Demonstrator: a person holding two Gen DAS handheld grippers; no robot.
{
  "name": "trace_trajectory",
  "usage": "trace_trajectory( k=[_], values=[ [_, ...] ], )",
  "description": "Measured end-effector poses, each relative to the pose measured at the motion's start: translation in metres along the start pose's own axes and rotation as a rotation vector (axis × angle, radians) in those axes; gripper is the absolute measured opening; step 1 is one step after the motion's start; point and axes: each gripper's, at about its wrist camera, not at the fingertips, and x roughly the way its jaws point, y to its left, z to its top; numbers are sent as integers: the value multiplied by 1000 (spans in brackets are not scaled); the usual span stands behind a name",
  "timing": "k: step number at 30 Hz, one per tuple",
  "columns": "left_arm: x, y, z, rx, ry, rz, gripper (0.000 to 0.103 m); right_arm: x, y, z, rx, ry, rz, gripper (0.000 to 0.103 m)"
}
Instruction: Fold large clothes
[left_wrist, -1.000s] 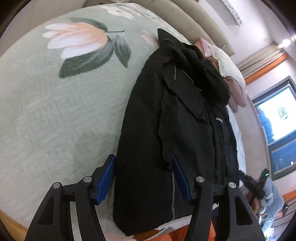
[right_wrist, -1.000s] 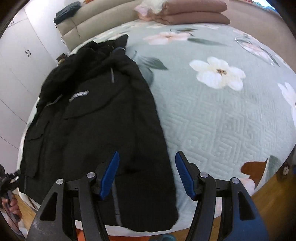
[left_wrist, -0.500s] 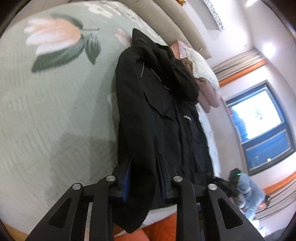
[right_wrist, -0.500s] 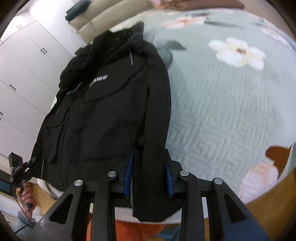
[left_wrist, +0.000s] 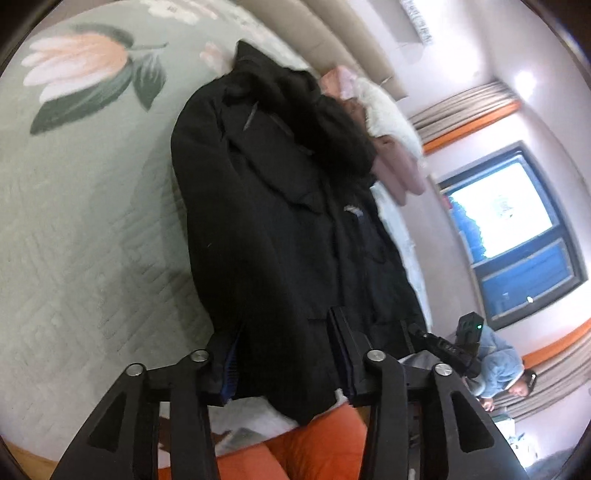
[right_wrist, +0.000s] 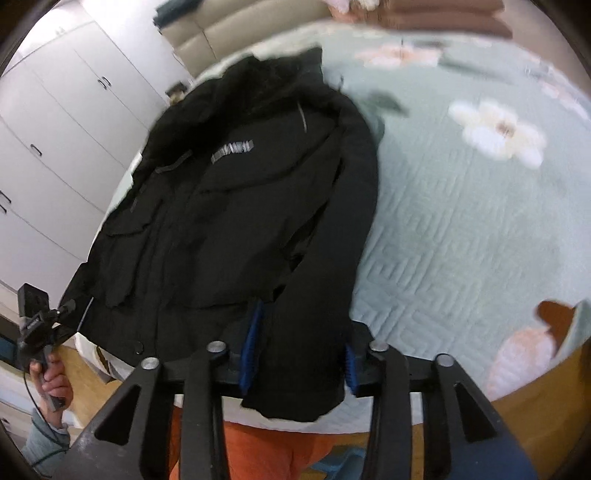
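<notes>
A large black hooded jacket (left_wrist: 280, 229) lies lengthwise on the pale green floral bed quilt (left_wrist: 81, 229), hood at the far end. In the left wrist view my left gripper (left_wrist: 286, 354) is shut on the jacket's bottom hem, cloth bunched between its blue pads. In the right wrist view the same jacket (right_wrist: 236, 206) shows with a grey chest logo, and my right gripper (right_wrist: 299, 350) is shut on its hem corner near the bed's edge. Both hem ends are lifted off the quilt.
Pink and white folded bedding (left_wrist: 384, 122) lies at the bed's head. White wardrobes (right_wrist: 55, 122) stand to the left. A person (left_wrist: 506, 373) holding a camera rig (right_wrist: 33, 325) stands beside the bed. A window (left_wrist: 513, 229) is to the right. My orange-trousered legs (right_wrist: 258, 446) are below.
Both grippers went from open over the hem to shut on it. They have since pulled the hem up and back toward me, dragging the jacket along the quilt.
</notes>
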Motion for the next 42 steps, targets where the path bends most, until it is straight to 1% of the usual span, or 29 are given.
trace_trajectory(
  k=[1, 2, 3, 4, 5, 6, 8, 9, 10, 12, 14, 17, 20, 23, 25, 26, 27, 28, 30, 31, 33, 34, 35, 36, 37, 38, 40, 42],
  values=[
    [4, 5, 0, -17, 6, 14, 48, 9, -5, -1, 31, 24, 17, 53],
    [12, 12, -1, -48, 7, 69, 48, 24, -16, -4, 99, 67, 35, 52],
    [15, 19, -2, -76, -9, 117, 43, 28, -21, -6, 136, 53, 53, 52],
    [15, 22, -2, -90, -19, 116, 40, 25, -24, -7, 156, 26, 69, 50],
    [12, 22, -3, -103, -44, 121, 28, 18, -26, -7, 182, -6, 76, 45],
    [6, 21, -3, -101, -69, 127, 14, 12, -26, -7, 191, -24, 65, 35],
    [-2, 15, -4, -90, -100, 113, 10, -2, -23, -6, 194, -70, 71, 27],
    [-7, 10, -4, -85, -114, 101, 9, -7, -18, -4, 178, -78, 72, 23],
    [-13, 2, -2, -77, -135, 76, 9, -10, -11, -1, 156, -83, 61, 22],
    [-22, -15, 4, -51, -161, 49, 9, -17, 2, 4, 116, -92, 48, 21],
    [-25, -31, 10, -8, -171, 40, 9, -26, 17, 13, 81, -111, 46, 21],
    [-20, -46, 20, 56, -158, 56, 9, -25, 28, 21, 43, -111, 29, 21],
    [-5, -39, 25, 71, -123, 57, 9, -11, 28, 23, 3, -85, -3, 21],
    [11, -18, 35, 44, -93, 19, 9, 4, 17, 18, -16, -37, -5, 21],
    [21, -5, 46, 56, -60, -9, 9, 15, 3, 24, 28, 7, 57, 21],
    [29, 1, 54, 72, -32, -25, 9, 20, -4, 32, 61, 37, 113, 21],
    [39, 7, 63, 71, 10, -47, 9, 24, -8, 39, 71, 61, 136, 21],
    [48, 13, 68, 61, 47, -67, 9, 28, -9, 45, 74, 80, 140, 21],
    [60, 18, 72, 49, 90, -79, 9, 37, -4, 57, 72, 138, 133, 21],
    [61, 20, 73, 34, 99, -82, 9, 44, 0, 63, 73, 179, 113, 21],
    [58, 21, 79, -41, 110, -90, 9, 50, 6, 64, 78, 223, 85, 21],
    [57, 19, 82, -59, 111, -81, 9, 51, 8, 70, 91, 247, 74, 21],
    [52, 11, 88, -73, 112, -58, 9, 51, 13, 80, 106, 281, 58, 21],
    [48, 2, 95, -68, 107, -36, 9, 49, 16, 86, 108, 292, 55, 21],
    [44, -4, 102, -62, 103, -22, 9, 41, 24, 101, 101, 294, 57, 21],
    [37, -15, 114, -53, 93, -8, 9, 32, 32, 115, 93, 282, 57, 21],
    [24, -34, 139, -43, 65, -9, 9, 13, 45, 149, 79, 241, 57, 21],
    [6, -52, 169, -26, 13, 1, 9, -7, 58, 183, 59, 190, 46, 21]
  ],
)
